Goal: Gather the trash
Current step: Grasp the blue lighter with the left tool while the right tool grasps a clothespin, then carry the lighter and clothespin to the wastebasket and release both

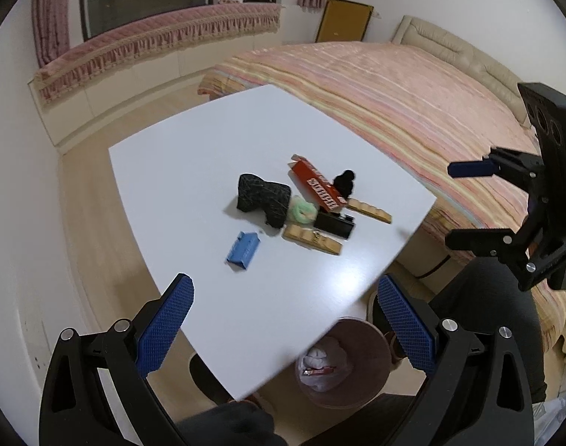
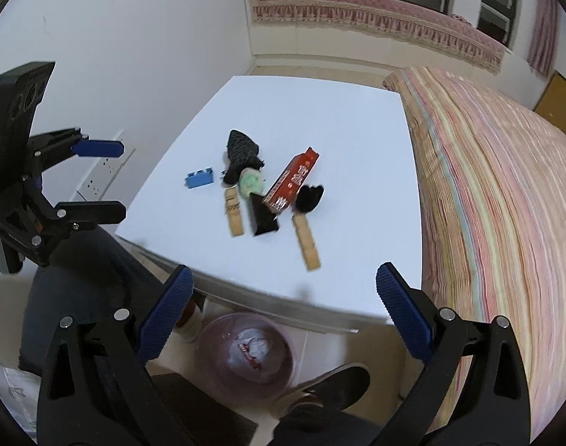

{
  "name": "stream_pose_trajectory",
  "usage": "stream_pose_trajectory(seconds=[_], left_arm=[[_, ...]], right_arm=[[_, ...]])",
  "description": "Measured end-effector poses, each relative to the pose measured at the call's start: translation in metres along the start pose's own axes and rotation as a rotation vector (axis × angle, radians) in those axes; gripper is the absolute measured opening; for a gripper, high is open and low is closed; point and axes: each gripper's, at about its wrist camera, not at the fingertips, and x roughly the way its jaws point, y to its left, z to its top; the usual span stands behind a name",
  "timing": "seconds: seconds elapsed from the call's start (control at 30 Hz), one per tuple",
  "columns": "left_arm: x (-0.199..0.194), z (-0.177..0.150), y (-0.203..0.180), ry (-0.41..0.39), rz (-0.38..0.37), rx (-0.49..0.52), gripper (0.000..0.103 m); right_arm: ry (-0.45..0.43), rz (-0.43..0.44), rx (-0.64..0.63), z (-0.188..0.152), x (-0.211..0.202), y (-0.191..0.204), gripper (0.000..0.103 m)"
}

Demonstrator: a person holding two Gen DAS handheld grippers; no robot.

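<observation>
A white table (image 1: 194, 171) (image 2: 320, 119) holds a cluster of items: a red carton (image 1: 318, 186) (image 2: 292, 180), a blue box (image 1: 243, 249) (image 2: 199, 178), a black patterned pouch (image 1: 262, 199) (image 2: 242, 150), a green roll (image 1: 302, 210) (image 2: 250, 183), a black box (image 1: 335, 225) (image 2: 262, 217), a black fuzzy lump (image 1: 345, 181) (image 2: 309, 197) and wooden strips (image 1: 312, 241) (image 2: 308, 241). A pink trash bin (image 1: 344, 364) (image 2: 246, 349) with wrappers stands on the floor below the near edge. My left gripper (image 1: 285, 319) (image 2: 95, 178) and right gripper (image 2: 283, 316) (image 1: 468, 204) are open, empty, held above the near edge.
A bed with a striped cover (image 1: 413, 104) (image 2: 498, 186) stands against the table's right side. A white wall (image 2: 116, 55) is to the left. The person's legs and a shoe (image 2: 338, 383) are beside the bin. A padded window bench (image 1: 153, 48) is at the back.
</observation>
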Motion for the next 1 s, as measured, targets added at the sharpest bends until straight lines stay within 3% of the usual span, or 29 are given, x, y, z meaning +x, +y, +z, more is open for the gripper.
stream_pose_trajectory(seconds=[0.23, 0.4, 0.47, 0.6, 0.77, 0.8, 0.83, 0.9, 1.0], left_arm=[[0.037, 0.018, 0.021, 0.065, -0.034, 0.017, 0.095], [0.061, 0.023, 0.031, 0.1, -0.056, 0.025, 0.095], [0.07, 0.024, 0.034, 0.114, -0.065, 0.034, 0.086], [0.081, 0.023, 0.036, 0.141, -0.064, 0.051, 0.058], [0.083, 0.019, 0.034, 0.142, -0.052, 0.064, 0.036], [0.083, 0.019, 0.035, 0.143, -0.049, 0.062, 0.029], [0.082, 0.019, 0.033, 0.143, -0.045, 0.063, 0.021], [0.082, 0.017, 0.031, 0.142, -0.04, 0.064, 0.02], [0.081, 0.017, 0.03, 0.139, -0.033, 0.061, 0.019]], right_arm=[[0.065, 0.029, -0.037, 0.014, 0.041, -0.016, 0.096], [0.11, 0.044, -0.039, 0.016, 0.066, -0.026, 0.081], [0.117, 0.05, -0.039, 0.016, 0.072, -0.027, 0.074], [0.125, 0.048, -0.047, 0.017, 0.08, -0.028, 0.061], [0.125, 0.037, -0.082, 0.016, 0.082, -0.027, 0.036], [0.122, 0.038, -0.083, 0.014, 0.081, -0.026, 0.033], [0.12, 0.033, -0.087, 0.015, 0.081, -0.025, 0.024], [0.117, 0.027, -0.093, 0.014, 0.081, -0.024, 0.011], [0.108, 0.026, -0.085, 0.013, 0.08, -0.023, 0.011]])
